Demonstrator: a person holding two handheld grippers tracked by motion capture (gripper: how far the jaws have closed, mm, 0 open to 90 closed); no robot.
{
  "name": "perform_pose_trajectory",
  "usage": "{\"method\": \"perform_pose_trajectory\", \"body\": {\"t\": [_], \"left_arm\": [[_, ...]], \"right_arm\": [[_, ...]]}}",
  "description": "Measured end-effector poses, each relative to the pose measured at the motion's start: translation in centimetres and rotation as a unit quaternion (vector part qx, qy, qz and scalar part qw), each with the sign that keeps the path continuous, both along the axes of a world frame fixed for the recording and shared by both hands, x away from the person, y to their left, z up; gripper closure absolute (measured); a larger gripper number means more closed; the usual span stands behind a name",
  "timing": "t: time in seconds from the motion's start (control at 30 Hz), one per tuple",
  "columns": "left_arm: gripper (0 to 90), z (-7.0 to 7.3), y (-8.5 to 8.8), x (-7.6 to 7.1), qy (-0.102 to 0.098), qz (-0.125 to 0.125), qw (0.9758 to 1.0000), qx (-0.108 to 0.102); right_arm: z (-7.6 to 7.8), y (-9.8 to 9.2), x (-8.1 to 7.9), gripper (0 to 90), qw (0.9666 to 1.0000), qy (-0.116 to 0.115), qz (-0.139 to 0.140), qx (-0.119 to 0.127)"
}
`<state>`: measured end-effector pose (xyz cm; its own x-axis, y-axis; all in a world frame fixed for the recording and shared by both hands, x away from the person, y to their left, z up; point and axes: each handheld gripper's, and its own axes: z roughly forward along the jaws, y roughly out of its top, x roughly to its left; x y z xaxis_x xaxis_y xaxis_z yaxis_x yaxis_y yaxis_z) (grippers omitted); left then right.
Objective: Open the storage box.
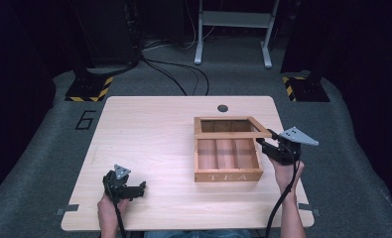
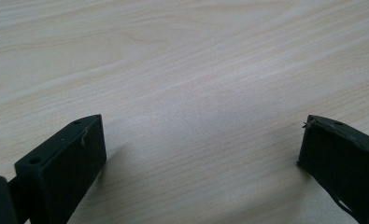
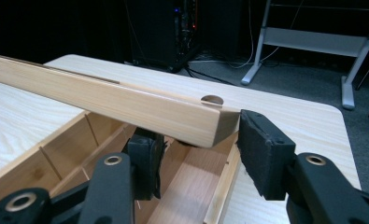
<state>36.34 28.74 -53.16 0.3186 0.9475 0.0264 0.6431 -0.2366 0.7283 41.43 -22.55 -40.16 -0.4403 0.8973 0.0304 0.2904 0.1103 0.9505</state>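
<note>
A wooden box (image 1: 227,175) marked TEA, with three compartments, stands on the right half of the table. Its framed lid (image 1: 233,134) is hinged at the back and stands lifted at the front. My right gripper (image 1: 264,144) holds the lid's front right corner. In the right gripper view the lid's front rail (image 3: 102,98) crosses above the left jaw, and the right pad (image 3: 261,154) lies against the rail's end, so the right gripper (image 3: 201,144) is shut on that corner. My left gripper (image 1: 140,187) rests open near the table's front left, with bare wood between the jaws of the left gripper (image 2: 201,140).
The pale wooden table (image 1: 149,134) has a dark round cable hole (image 1: 223,107) near its far edge. Beyond it are grey carpet, cables, a metal stand (image 1: 233,29) and yellow-black striped bases (image 1: 89,89).
</note>
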Motion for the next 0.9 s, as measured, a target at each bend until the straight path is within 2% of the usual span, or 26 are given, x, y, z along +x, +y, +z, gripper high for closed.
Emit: {"method": "perform_pose_trajectory", "body": {"t": [0.27, 0.4, 0.63, 0.9], "left_arm": [[0.4, 0.0, 0.0, 0.0, 0.001, -0.001, 1.0000, 0.002], [0.4, 0.0, 0.0, 0.0, 0.001, -0.001, 1.0000, 0.002], [0.5, 0.0, 0.0, 0.0, 0.000, -0.001, 1.0000, 0.002], [0.4, 0.0, 0.0, 0.0, 0.000, 0.000, 1.0000, 0.002]], "right_arm": [[0.5, -0.3, 0.6, 55.7, 0.9999, -0.001, -0.003, 0.011], [0.7, -0.5, 0.9, 55.6, 0.9999, 0.000, 0.005, 0.011], [1.2, -0.5, 1.6, 55.9, 0.9998, 0.000, 0.003, 0.022], [1.7, -0.6, 2.1, 55.9, 0.9997, 0.000, 0.008, 0.022]]}}
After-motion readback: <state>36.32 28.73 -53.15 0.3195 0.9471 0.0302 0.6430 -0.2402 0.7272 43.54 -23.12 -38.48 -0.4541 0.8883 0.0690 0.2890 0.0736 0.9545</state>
